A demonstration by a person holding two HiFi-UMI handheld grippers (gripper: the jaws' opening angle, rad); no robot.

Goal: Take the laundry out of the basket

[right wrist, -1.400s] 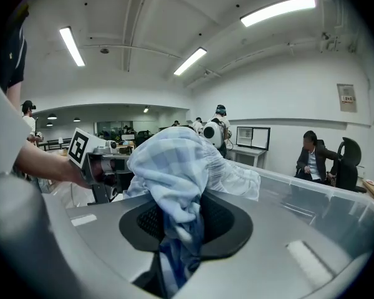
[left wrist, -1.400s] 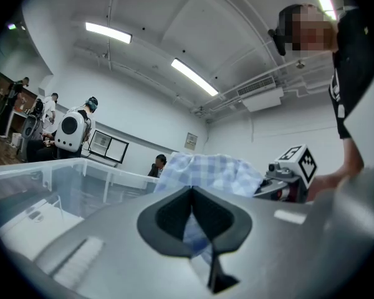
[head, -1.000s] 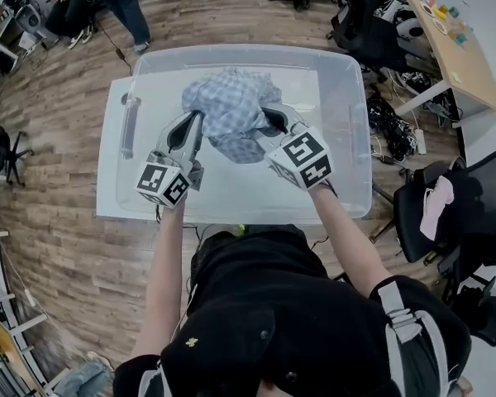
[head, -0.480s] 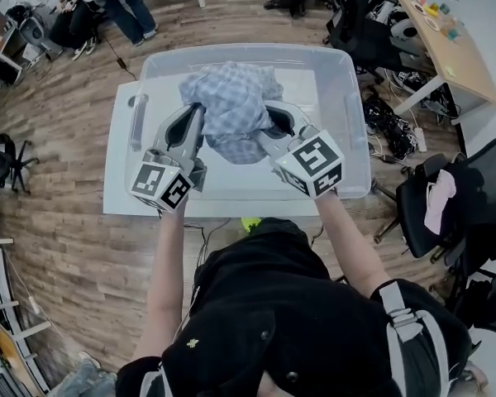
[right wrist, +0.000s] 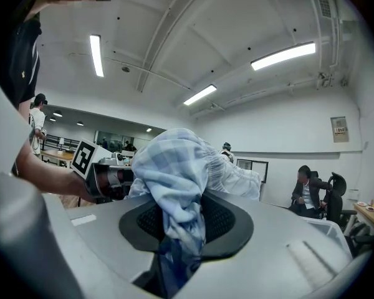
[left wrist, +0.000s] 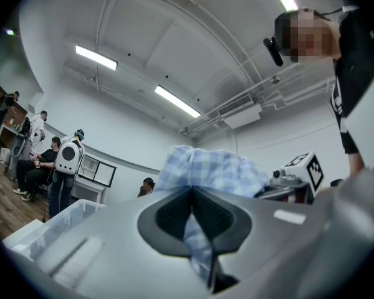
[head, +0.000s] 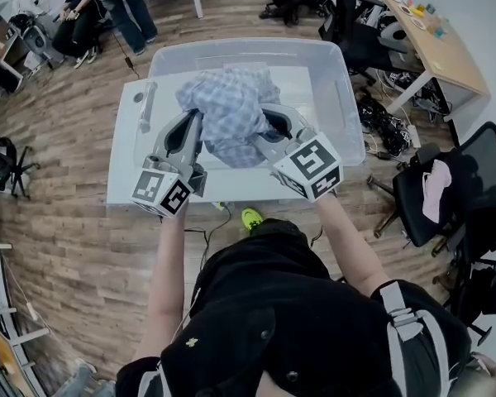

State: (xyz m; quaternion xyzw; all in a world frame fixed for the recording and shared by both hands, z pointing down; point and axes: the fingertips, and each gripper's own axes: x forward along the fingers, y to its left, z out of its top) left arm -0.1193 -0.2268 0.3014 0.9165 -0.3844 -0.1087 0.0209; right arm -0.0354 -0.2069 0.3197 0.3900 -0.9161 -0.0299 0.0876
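White counter stands on a wood-plank floor. Off its right edge is a black office chair with a pink cloth draped over it, and a tangle of cables lies on the floor between. Beyond the far right corner stands a light wooden desk; its small items are unreadable. People stand beyond the far left corner. A second black chair sits well off the left edge. Strip lights overhead.

Left tongs, right tongs, both clamped on cloth, arms extended
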